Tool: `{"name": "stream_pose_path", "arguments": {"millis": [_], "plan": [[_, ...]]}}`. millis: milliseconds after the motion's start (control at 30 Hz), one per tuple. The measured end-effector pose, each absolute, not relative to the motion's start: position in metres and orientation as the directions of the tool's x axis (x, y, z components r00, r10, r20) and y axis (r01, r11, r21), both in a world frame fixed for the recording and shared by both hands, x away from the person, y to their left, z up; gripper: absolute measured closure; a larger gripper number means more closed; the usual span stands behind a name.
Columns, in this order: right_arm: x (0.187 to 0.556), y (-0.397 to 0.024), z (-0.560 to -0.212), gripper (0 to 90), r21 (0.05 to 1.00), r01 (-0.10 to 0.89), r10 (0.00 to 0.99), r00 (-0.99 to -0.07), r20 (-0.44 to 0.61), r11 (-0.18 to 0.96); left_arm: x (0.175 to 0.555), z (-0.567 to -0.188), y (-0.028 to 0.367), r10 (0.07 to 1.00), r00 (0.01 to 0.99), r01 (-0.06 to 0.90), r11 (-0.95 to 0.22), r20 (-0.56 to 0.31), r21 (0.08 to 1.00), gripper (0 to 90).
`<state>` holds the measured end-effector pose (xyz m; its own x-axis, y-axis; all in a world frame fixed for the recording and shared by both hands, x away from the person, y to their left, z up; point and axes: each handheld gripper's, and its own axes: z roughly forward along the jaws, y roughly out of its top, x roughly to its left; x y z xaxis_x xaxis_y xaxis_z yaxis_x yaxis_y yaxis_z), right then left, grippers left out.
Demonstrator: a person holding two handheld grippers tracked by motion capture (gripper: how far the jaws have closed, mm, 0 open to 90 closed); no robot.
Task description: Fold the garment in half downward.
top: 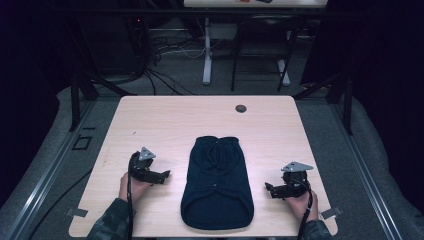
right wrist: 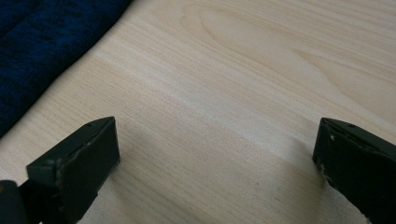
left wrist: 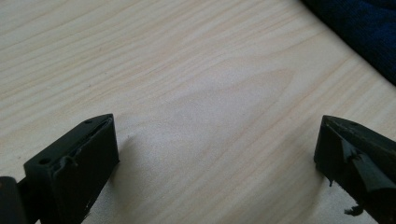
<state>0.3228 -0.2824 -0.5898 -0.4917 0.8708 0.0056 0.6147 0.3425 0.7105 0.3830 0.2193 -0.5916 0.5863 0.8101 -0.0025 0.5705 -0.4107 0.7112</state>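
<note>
A dark navy knitted garment (top: 217,182) lies folded flat on the light wooden table (top: 165,125), running from the middle toward the near edge. My left gripper (top: 164,176) rests on the table a short way to its left, jaws wide open with only bare wood between them. To the garment's right my right gripper (top: 270,189) sits on the table, also open and holding nothing. The left gripper view catches the navy fabric (left wrist: 364,28) at the top right beyond the open gripper (left wrist: 217,144). In the right gripper view the fabric (right wrist: 42,42) lies top left of the gripper (right wrist: 217,144).
A round cable hole (top: 241,108) sits near the table's far edge. Beyond the table stand a desk leg (top: 207,55), loose cables (top: 165,50) and dark frame struts on a grey floor. Bare wood surrounds the garment on both sides.
</note>
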Motion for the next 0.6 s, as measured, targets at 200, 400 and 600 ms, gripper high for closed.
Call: {"name": "stream_pose_path", "arguments": {"millis": [200, 400, 600], "plan": [[0.3228, -0.2823, -0.5895, 0.0, 0.707, 0.618, 0.871, -0.491, 0.007, 0.343, 0.383, -0.5916, 0.2192, 0.81, 0.586, 0.571, -0.411, -0.002, 0.711, 0.0], [0.323, -0.2823, -0.5896, 0.0, 0.707, 0.617, 0.871, -0.491, 0.003, 0.345, 0.383, -0.5916, 0.2192, 0.81, 0.586, 0.571, -0.411, -0.003, 0.711, 0.0], [0.3231, -0.2823, -0.5896, 0.0, 0.707, 0.617, 0.871, -0.491, 0.003, 0.345, 0.383, -0.5916, 0.2192, 0.811, 0.586, 0.571, -0.41, -0.002, 0.711, 0.0]]}}
